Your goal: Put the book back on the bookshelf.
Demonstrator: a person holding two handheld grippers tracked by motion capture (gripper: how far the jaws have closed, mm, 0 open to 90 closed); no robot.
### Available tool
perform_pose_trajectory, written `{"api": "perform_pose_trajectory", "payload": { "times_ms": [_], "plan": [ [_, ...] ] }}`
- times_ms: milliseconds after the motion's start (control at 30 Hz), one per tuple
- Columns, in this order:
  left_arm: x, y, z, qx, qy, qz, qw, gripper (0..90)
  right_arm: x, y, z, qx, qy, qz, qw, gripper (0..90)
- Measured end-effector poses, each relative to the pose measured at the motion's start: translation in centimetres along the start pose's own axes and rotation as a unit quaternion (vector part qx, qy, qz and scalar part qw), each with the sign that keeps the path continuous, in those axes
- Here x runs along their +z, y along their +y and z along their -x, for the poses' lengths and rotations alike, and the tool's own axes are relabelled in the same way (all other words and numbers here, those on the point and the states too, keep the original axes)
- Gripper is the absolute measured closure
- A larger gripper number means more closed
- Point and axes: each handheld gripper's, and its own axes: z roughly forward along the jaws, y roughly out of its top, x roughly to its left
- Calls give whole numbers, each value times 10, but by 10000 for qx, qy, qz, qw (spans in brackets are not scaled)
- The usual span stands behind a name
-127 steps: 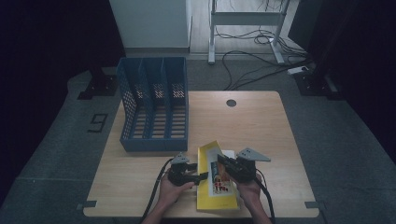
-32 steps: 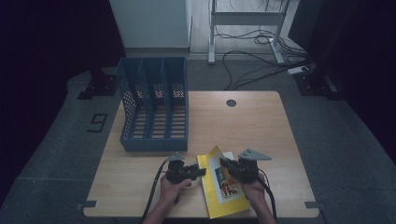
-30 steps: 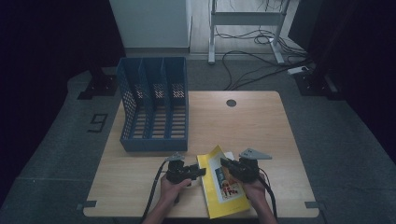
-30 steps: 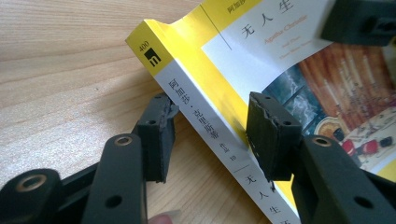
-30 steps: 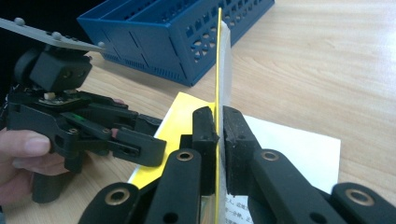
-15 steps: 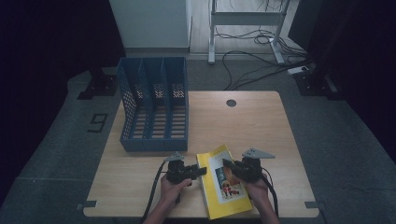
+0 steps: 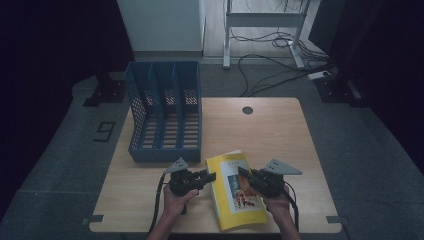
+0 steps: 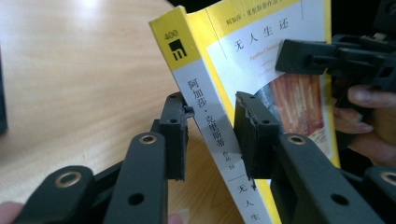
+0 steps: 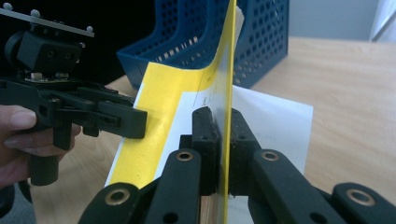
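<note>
Dim room, cables on the floor behind, pale wooden worktop [image 7: 270, 125] under the light. Blue file rack [image 7: 165, 117] with 3 slots at the rear left. Front centre: yellow book [image 7: 235, 192], long axis running from the near edge away toward the rack, top end leaning slightly left. Right gripper [image 7: 243, 173] pinching just the front cover [image 9: 224, 93], jaws pressed tight on that thin sheet, the white page beneath bared in the right gripper view. Left gripper [image 7: 211, 176] at the spine [image 8: 210, 121], jaws just closing in; spine between them, one pad touching, a sliver of gap at the other. Printed spine lettering readable in the left gripper view, lost from the high view.
</note>
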Motion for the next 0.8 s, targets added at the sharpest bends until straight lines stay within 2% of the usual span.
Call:
{"api": "perform_pose_trajectory", "payload": {
  "times_ms": [100,267,567,800],
  "plan": [
    [-4,2,5,122,35,131,9998,677,-3,2,-4,-80,7,122,9999,835],
    [-5,3,6,112,-24,156,9998,687,-4,4,-6,-189,-65,145,9997,810],
    [-6,2,7,147,-23,175,9997,688,-4,3,-3,-177,-134,67,9997,787],
    [-6,1,9,133,-103,264,9995,696,-2,2,0,-173,-325,-32,9993,678]
  ]
}}
